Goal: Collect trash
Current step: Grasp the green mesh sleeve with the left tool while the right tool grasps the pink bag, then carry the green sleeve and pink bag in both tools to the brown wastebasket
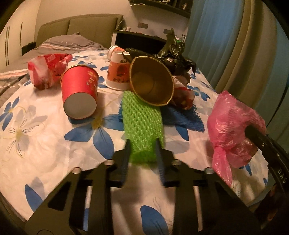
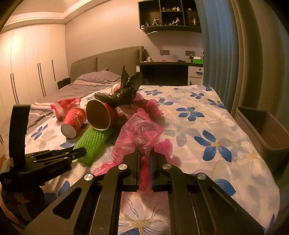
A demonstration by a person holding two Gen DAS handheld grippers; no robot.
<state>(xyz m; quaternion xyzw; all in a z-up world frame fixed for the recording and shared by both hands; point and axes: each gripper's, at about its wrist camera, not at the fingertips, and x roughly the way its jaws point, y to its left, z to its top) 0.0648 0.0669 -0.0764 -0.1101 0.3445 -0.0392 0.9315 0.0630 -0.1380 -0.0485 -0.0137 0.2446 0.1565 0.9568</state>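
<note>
Low in the left wrist frame, the left gripper [image 1: 143, 150] has its fingers closed on a soft, springy green foam net sleeve [image 1: 142, 115] lying on the flowered bed [image 1: 45, 144]. The right gripper [image 2: 144, 162] pinches a flimsy, crumpled pink plastic bag [image 2: 140, 133], best gathered at its bunched end.

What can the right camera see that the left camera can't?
Only the right view shows the bin beside the bed, the toy shelf and the wardrobe. Only the left view shows the white cup and blue net. Both show the green net in the left gripper, the pink bag in the right gripper, and two red cups.
</note>
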